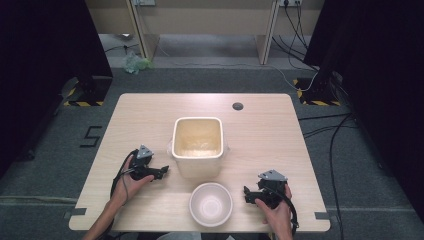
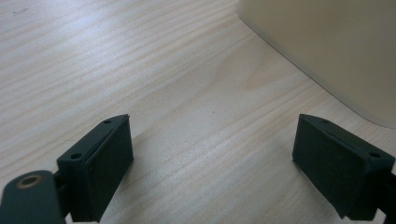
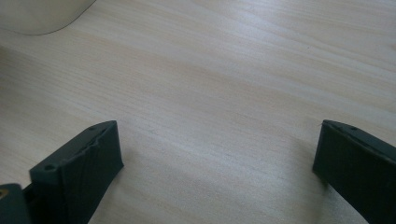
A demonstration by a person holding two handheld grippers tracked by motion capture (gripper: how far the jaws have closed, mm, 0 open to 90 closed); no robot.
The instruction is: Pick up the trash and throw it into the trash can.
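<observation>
On the tabletop [image 1: 260,125] a square cream tub [image 1: 197,145] stands upright near the middle, its mouth open. Just in front of the tub, toward the person, sits a round white bowl [image 1: 210,203], near it but apart. The left tool [image 1: 159,172] lies low to the left of the tub, close beside its wall and not touching; its jaws are released, with bare wood between them. The right tool [image 1: 247,193] rests to the right of the bowl, well off from the tub, its jaws likewise spread wide over bare wood, gripping nothing.
</observation>
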